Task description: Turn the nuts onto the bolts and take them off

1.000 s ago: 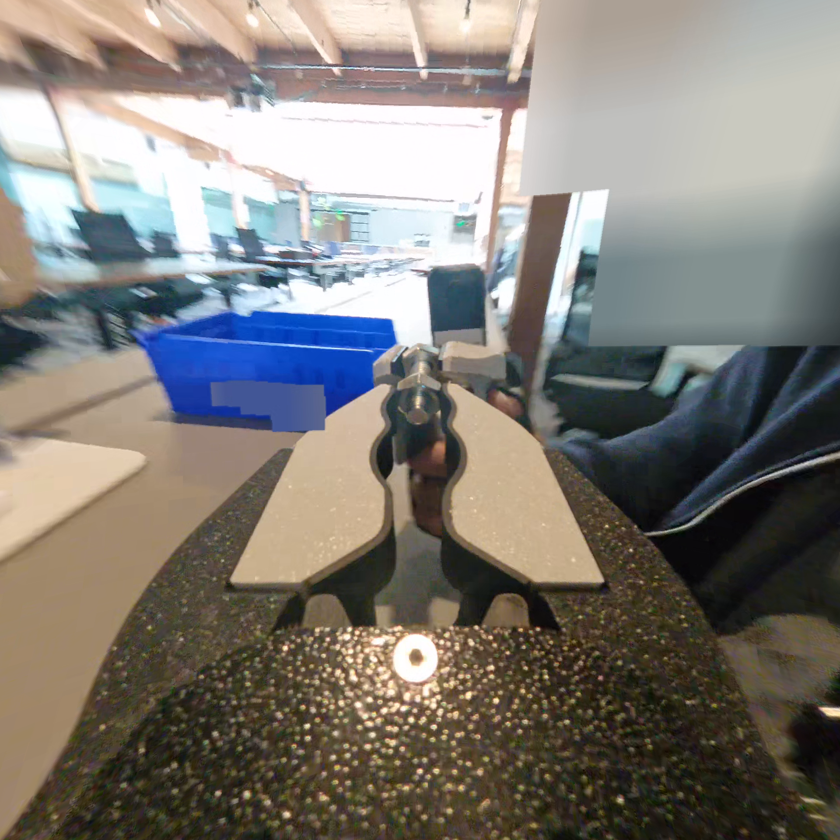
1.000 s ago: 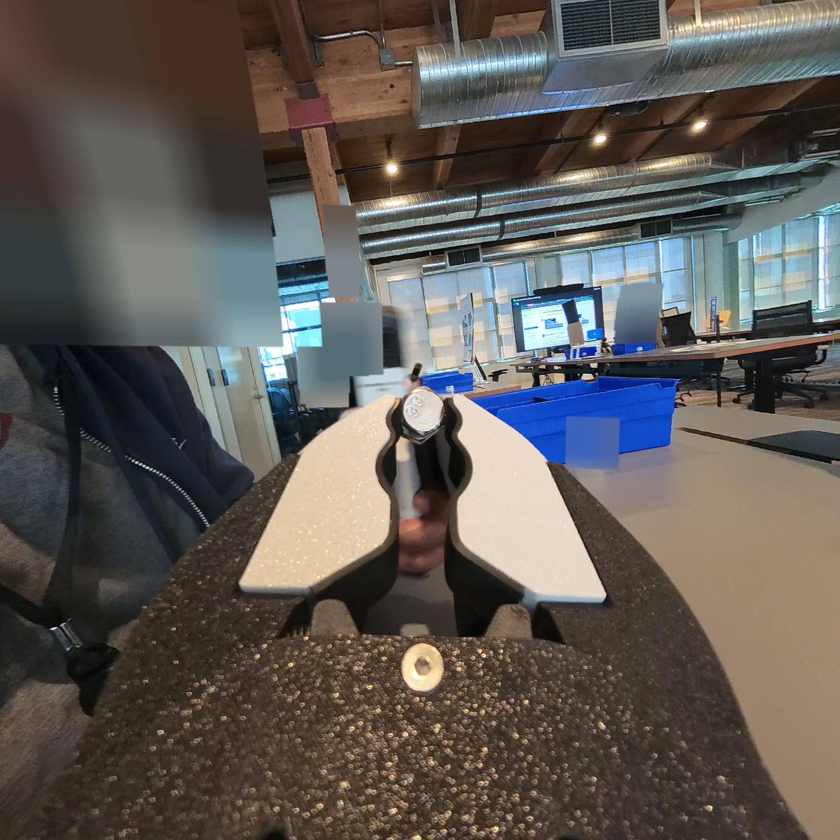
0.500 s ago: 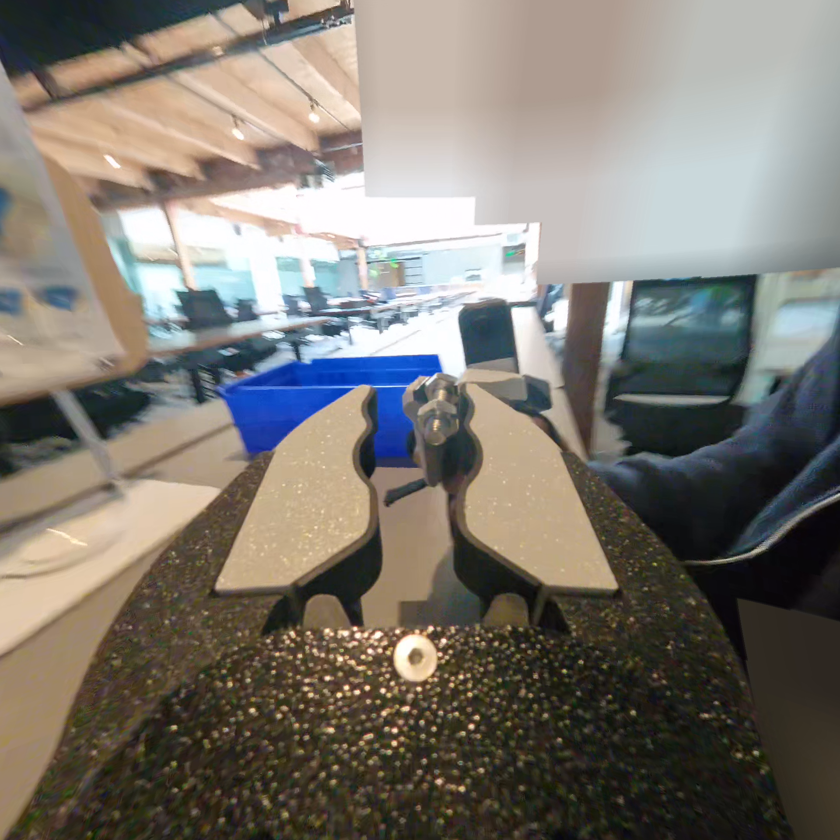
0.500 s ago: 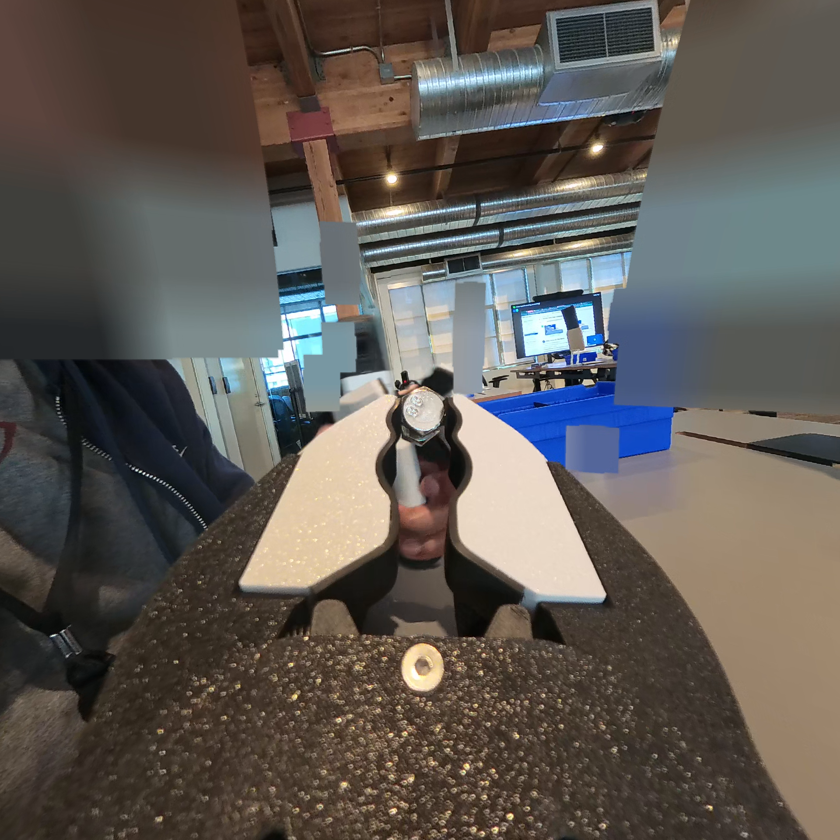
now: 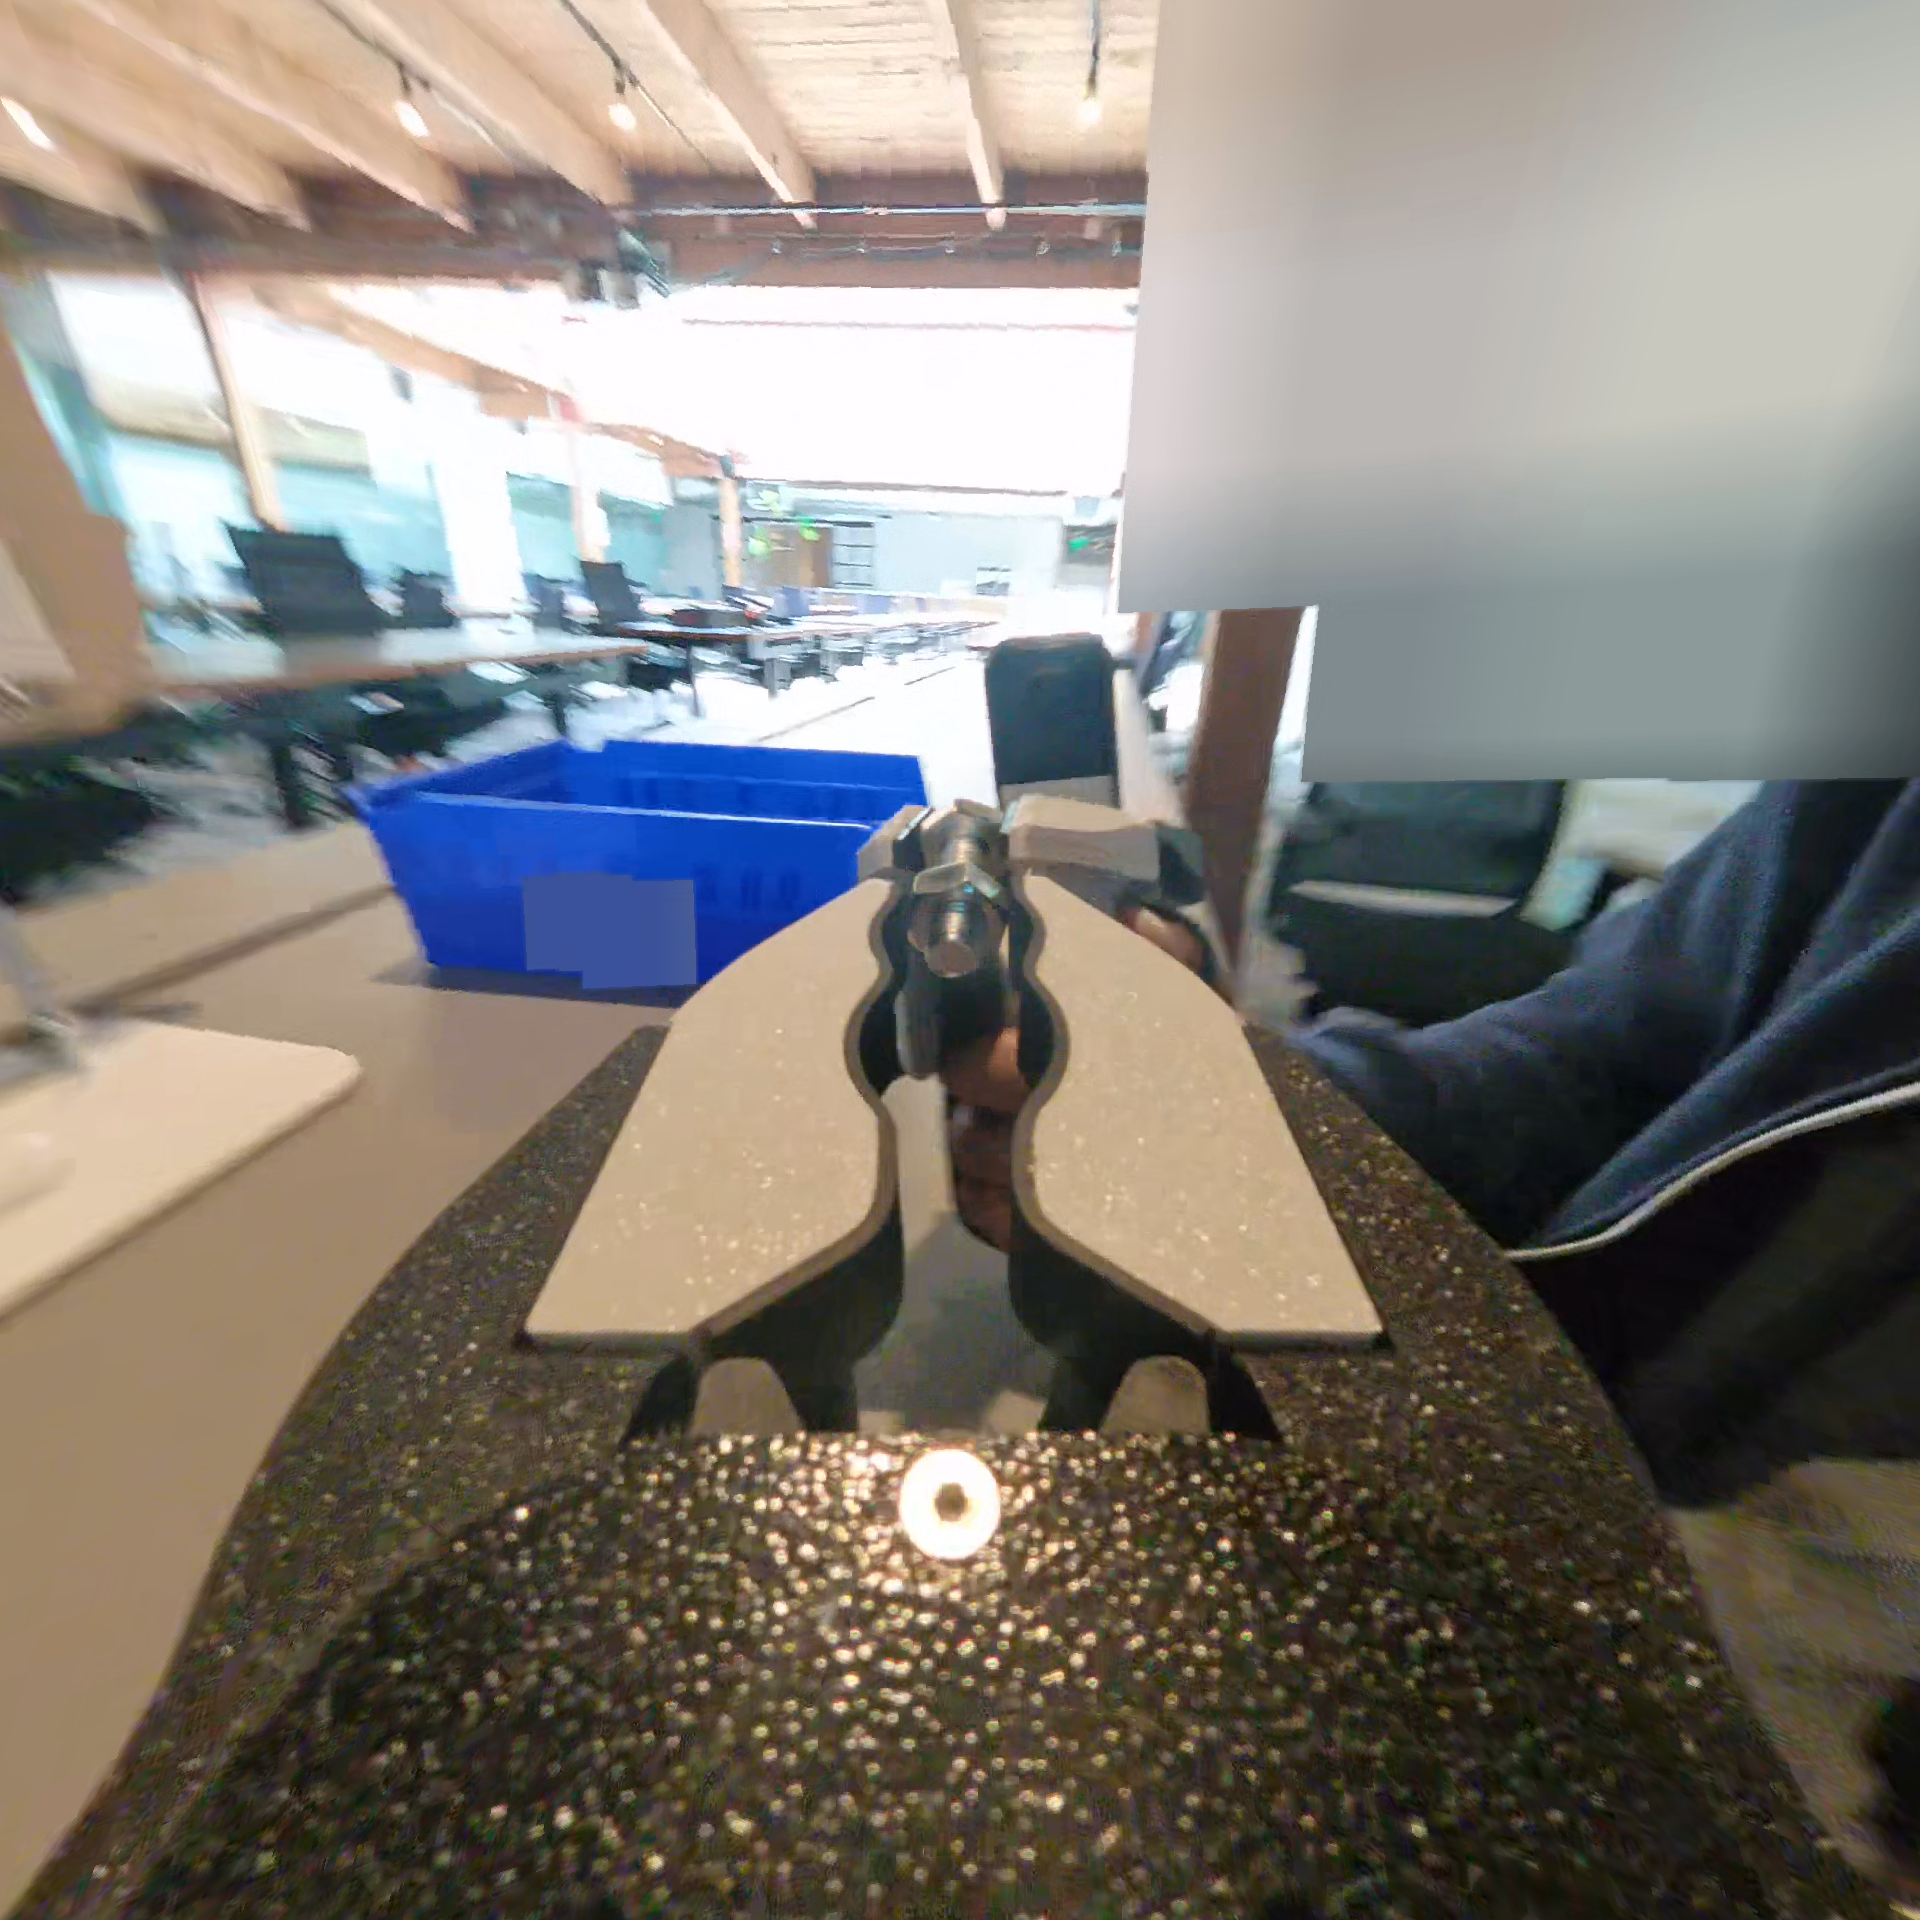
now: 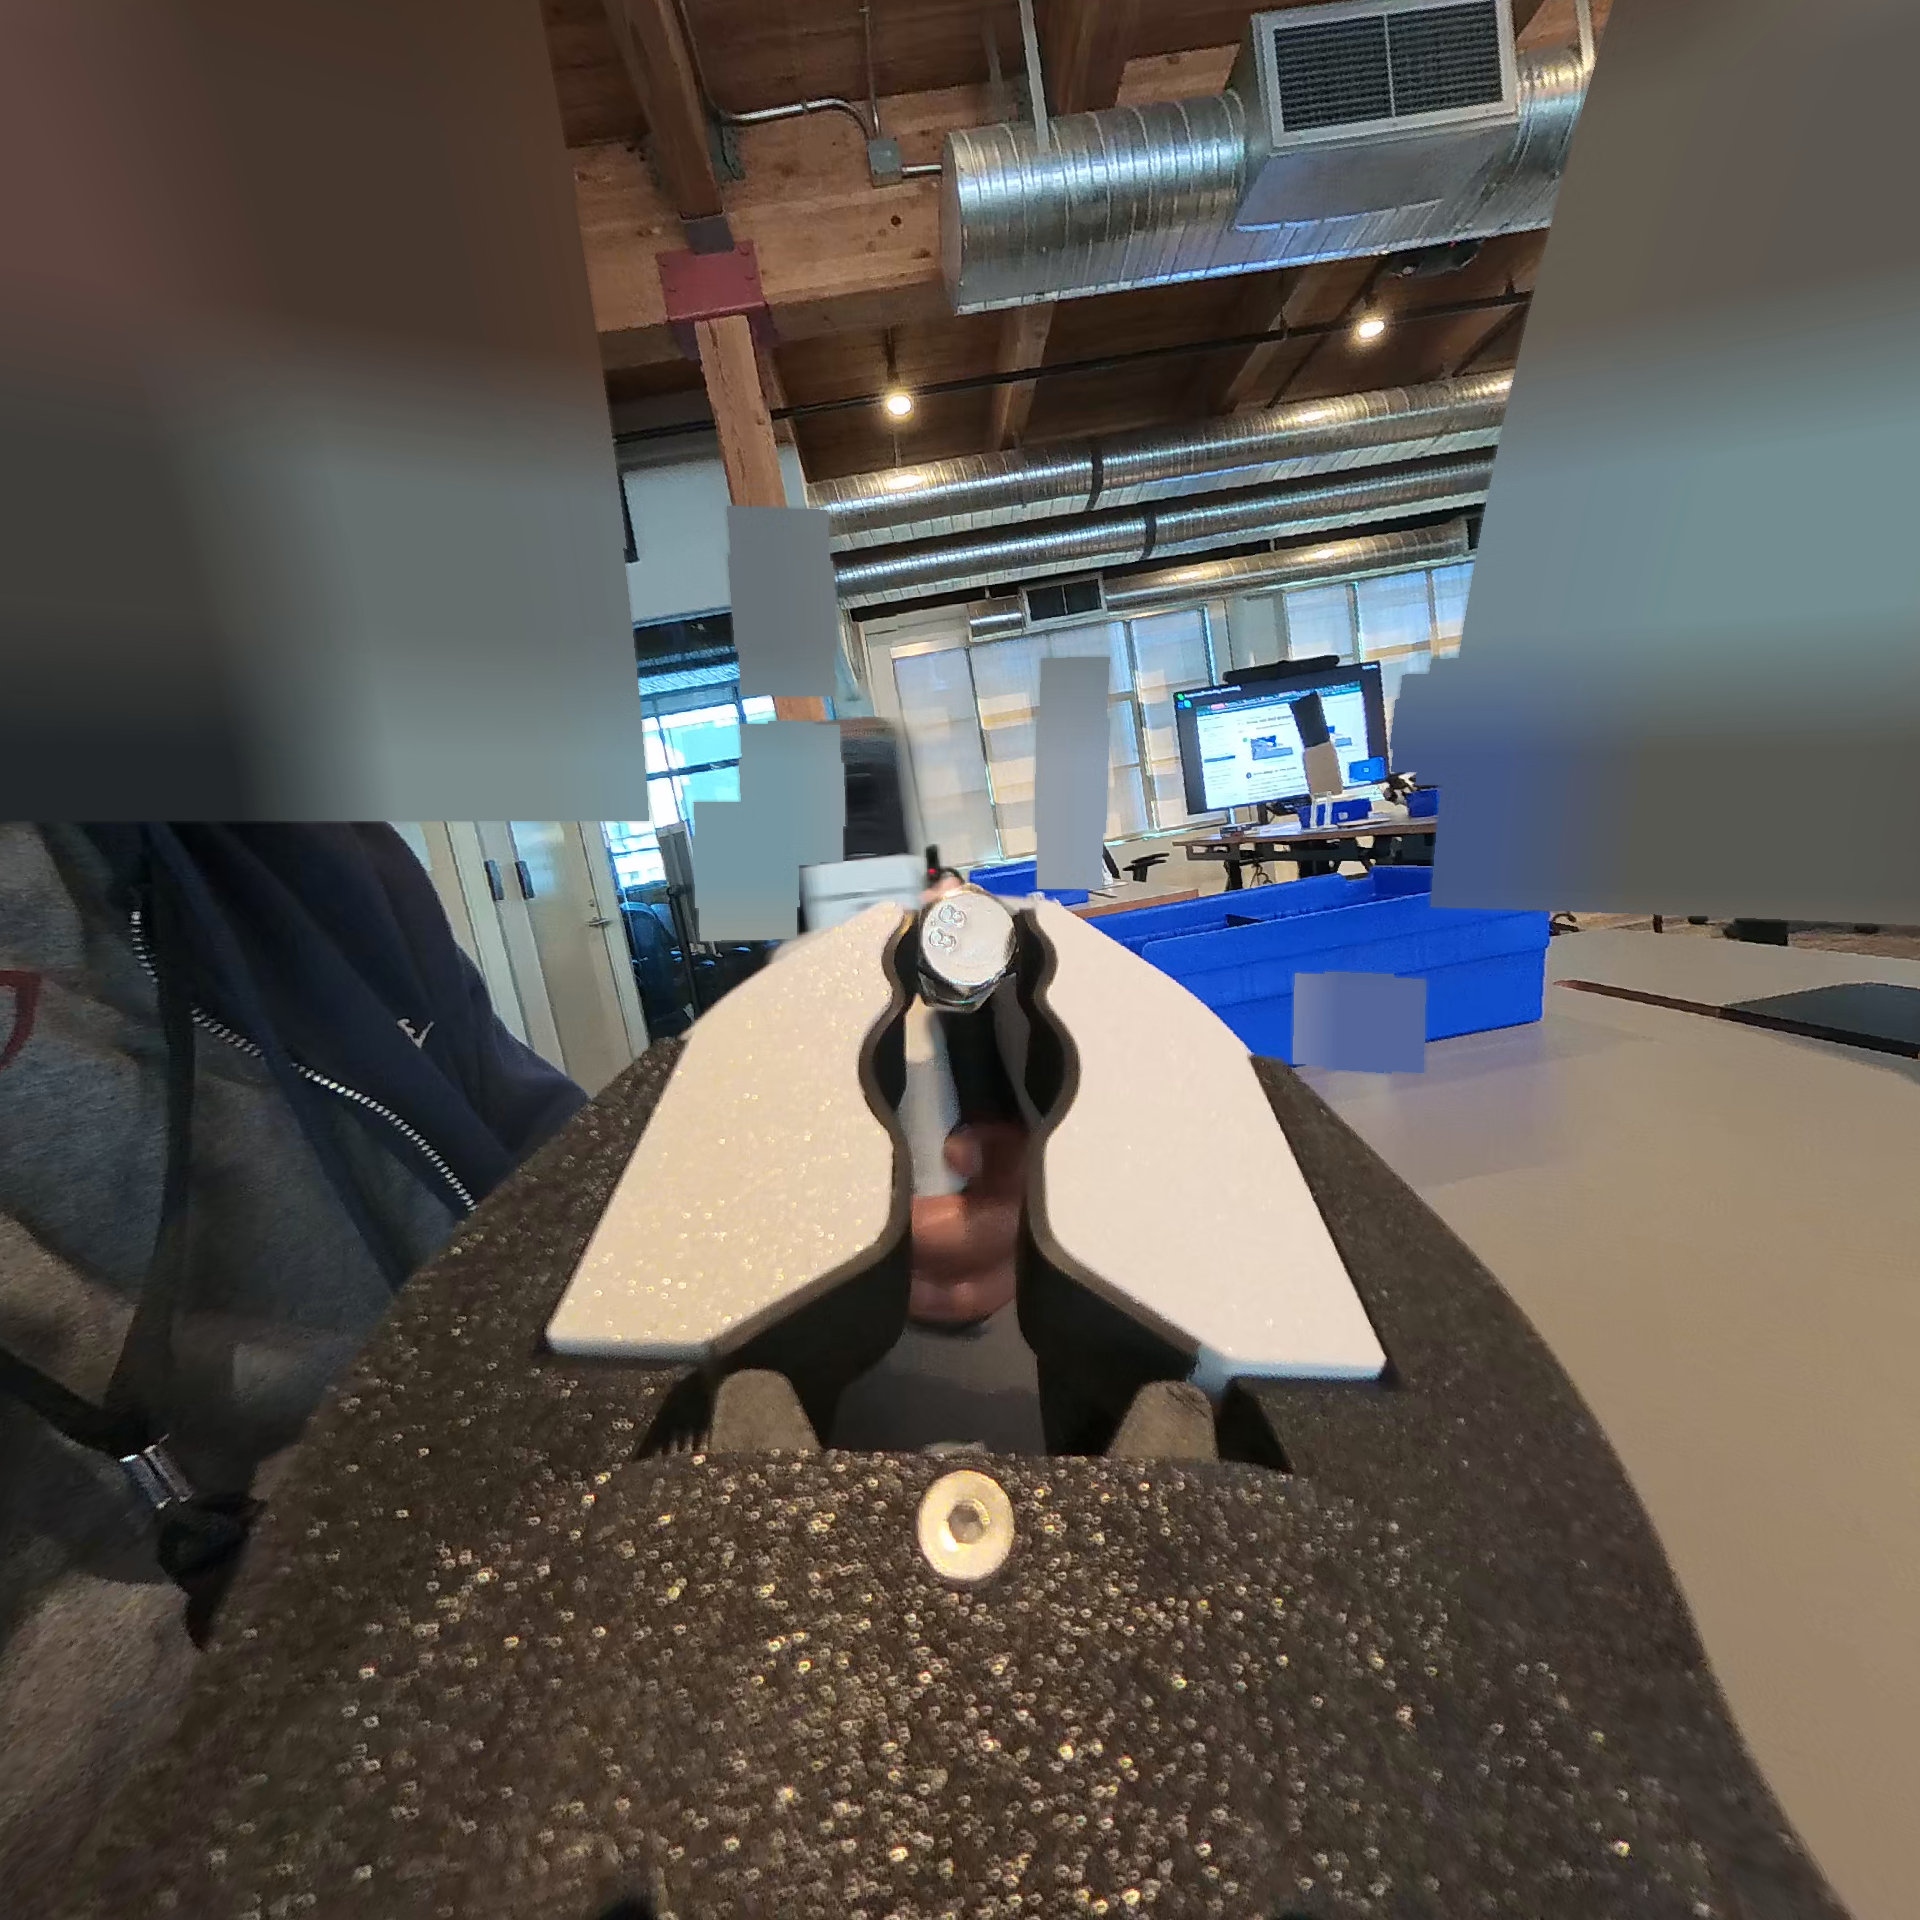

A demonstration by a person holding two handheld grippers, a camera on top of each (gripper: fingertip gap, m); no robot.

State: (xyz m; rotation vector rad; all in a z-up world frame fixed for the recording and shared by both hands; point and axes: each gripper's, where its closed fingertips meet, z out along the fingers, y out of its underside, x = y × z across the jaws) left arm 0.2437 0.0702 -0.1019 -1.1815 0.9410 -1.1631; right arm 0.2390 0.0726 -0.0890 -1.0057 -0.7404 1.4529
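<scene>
Broadly, the pale grey tabletop (image 6: pixel 1621 1195) spreads under both my tools, and I hold the work up off it so the thread can turn free of any surface. On it stand the blue plastic bins (image 6: pixel 1340 945); from the left wrist view I look at the wall of one blue plastic bin (image 5: pixel 623 831), and I cannot see into it, so what it holds I cannot tell. Nearer my left side lies a white flat board (image 5: pixel 156 1122), well apart from the work.

Next in size are the tools. My right gripper (image 6: pixel 961 940) is drawn narrow and clamped on the hexagonal head of the silver steel bolt (image 6: pixel 964 951), which faces this camera end-on; I judge that grip is there to stop the bolt spinning. My left gripper (image 5: pixel 951 904) meets it head-on, its grey fingers (image 5: pixel 769 1122) closed in to a narrow gap around the silver hex nut (image 5: pixel 951 878) threaded on the shank, whose blunt end points back at the left camera. The pads seem to be pressing the nut's flats, though blur keeps me from being certain. The right gripper's tips show just behind the nut.

So the task's pieces are in the air between the two tools, nut on bolt. I judge I am mid-turn; which way, these views do not say.
</scene>
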